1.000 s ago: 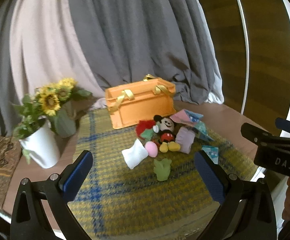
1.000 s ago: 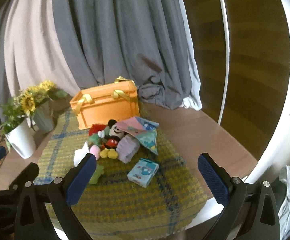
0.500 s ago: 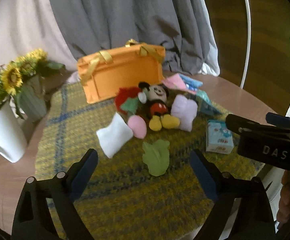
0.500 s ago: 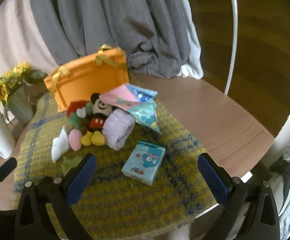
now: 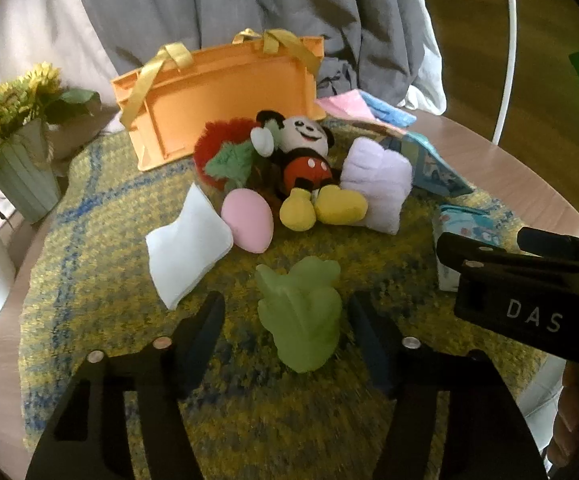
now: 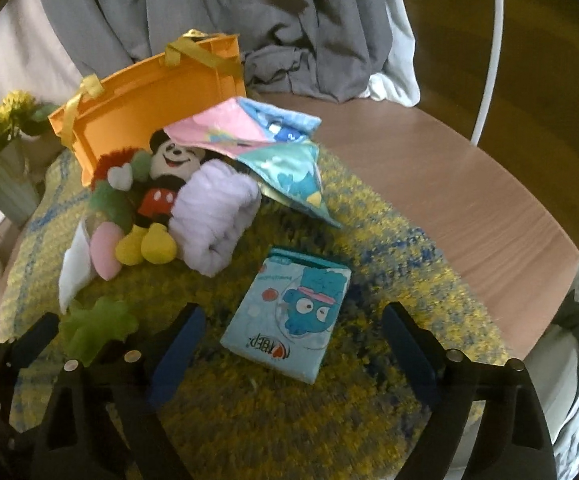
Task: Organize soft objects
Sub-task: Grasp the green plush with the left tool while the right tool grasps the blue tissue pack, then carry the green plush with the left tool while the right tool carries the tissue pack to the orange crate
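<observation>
1. The left tongs [image 5: 287,334] stood open, one finger on each side of the green soft toy [image 5: 299,316] without touching it. The toy was pale, translucent-looking and lobed like a leaf, lying flat on the mat [image 5: 89,216].
2. The right tongs [image 6: 291,344] also stood open, wide apart, with the blue tissue pack [image 6: 289,314] lying on the mat between and just ahead of the fingers. The pack was flat, printed with a blue cartoon creature in a pink hat.
3. Beyond the green toy lay a white pillow [image 5: 187,246] and a pink egg [image 5: 248,222], touching each other.
4. Behind them sat a mouse doll [image 5: 309,164] with red shorts and yellow shoes, leaning against a red fluffy toy [image 5: 219,140] with green leaves; a lilac rolled towel [image 5: 377,184] rested against the doll's side.
5. An orange basket [image 5: 225,96] with yellow ribbon handles stood behind the pile, at the far edge of the mat.
6. Only the right view showed the pack's whole face and the pink and turquoise cloths [image 6: 257,140] draped over the towel and the doll's head.
7. Only the left view showed the pillow's full shape and the green ribbed vase [image 5: 25,176] of sunflowers [image 5: 5,108] clearly; there the right tongs hid most of the pack.
</observation>
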### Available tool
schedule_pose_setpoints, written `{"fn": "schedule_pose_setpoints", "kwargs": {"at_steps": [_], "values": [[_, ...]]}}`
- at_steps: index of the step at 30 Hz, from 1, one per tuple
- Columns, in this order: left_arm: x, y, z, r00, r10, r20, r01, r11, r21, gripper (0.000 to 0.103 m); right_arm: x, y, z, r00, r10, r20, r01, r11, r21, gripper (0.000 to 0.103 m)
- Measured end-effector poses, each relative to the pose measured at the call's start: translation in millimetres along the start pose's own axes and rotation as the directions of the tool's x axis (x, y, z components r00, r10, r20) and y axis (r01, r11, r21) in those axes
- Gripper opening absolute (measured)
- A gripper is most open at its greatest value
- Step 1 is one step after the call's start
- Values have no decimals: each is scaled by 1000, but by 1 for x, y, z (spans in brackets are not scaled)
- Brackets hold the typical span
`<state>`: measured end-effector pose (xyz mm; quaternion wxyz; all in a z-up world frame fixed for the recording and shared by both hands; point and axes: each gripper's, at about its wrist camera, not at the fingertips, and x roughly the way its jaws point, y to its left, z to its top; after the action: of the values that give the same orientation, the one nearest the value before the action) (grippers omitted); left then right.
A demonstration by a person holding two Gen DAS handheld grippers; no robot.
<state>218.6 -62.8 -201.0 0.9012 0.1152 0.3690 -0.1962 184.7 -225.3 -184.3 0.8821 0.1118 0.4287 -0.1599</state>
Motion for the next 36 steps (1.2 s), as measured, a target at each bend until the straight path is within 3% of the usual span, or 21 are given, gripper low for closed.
{"fn": "schedule_pose_setpoints", "kwargs": {"at_steps": [5, 7, 9, 10, 22, 36], "values": [[9, 1, 0, 1000, -19, -21, 18, 1000, -16, 42, 12, 1, -1, 999, -16, -35, 16, 1000, -16, 81], [10, 0, -1, 1000, -21, -22, 21, 1000, -15, 41, 16, 0, -1, 999, -8, -49, 7, 1000, -20, 77], [9, 0, 0, 999, -27, -24, 26, 999, -21, 41, 19, 0, -1, 998, -2, -63, 1, 1000, -23, 62], [9, 1, 0, 999, -30, -24, 29, 999, -27, 41, 20, 0, -2, 998, 4, -69, -6, 1000, -25, 61], [-15, 18, 16, 998, -61, 17, 62, 995, -78, 41, -7, 3, 1, 999, 32, -31, -32, 999, -14, 58], [-58, 56, 54, 984, -116, 137, 125, 990, -61, 41, -61, 32, 28, 995, 37, 96, -39, 999, 21, 57]]}}
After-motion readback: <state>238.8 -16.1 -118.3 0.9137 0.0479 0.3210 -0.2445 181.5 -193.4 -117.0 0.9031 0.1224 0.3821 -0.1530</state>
